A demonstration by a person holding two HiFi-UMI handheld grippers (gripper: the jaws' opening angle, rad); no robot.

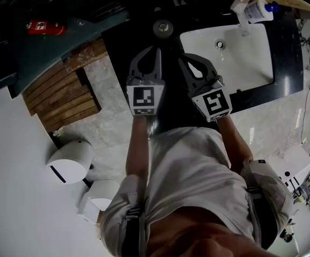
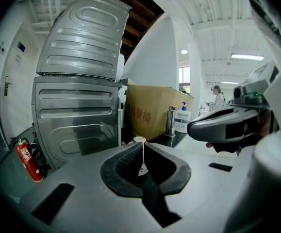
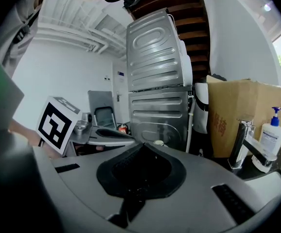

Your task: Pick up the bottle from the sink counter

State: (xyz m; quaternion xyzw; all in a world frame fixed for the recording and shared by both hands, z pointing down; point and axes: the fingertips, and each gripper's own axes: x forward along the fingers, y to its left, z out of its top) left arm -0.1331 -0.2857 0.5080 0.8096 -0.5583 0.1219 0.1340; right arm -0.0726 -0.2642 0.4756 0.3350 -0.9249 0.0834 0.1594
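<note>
Approach stage of a bottle pick-up, seen from above and from each tool. A person stands facing a dark bench [image 1: 288, 47] with a white sink [image 1: 235, 52] set into it, holding one tool in each hand out in front of the chest.

The left hand-held gripper [image 1: 155, 50] has its jaws pressed fully together with nothing between them; its own view shows the dark pads meeting in a thin line [image 2: 140, 143]. The right hand-held gripper [image 1: 186, 57] is likewise closed and empty, its pads meeting at a point [image 3: 150, 144].

The bottle [image 1: 259, 8] is white with a blue pump top. It stands upright on the bench at the far right corner behind the sink, just beside the tap [image 3: 242, 142] and in front of a cardboard box [image 2: 155, 110]. It is well apart from both tools and untouched.

Judging from this, the reach has not yet begun. The right tool looks the nearer one. The next move calls for carrying it forward and to the right over the basin, spreading its jaws, and bringing them around the bottle's body below the pump — keeping clear of the tap close alongside.
</note>
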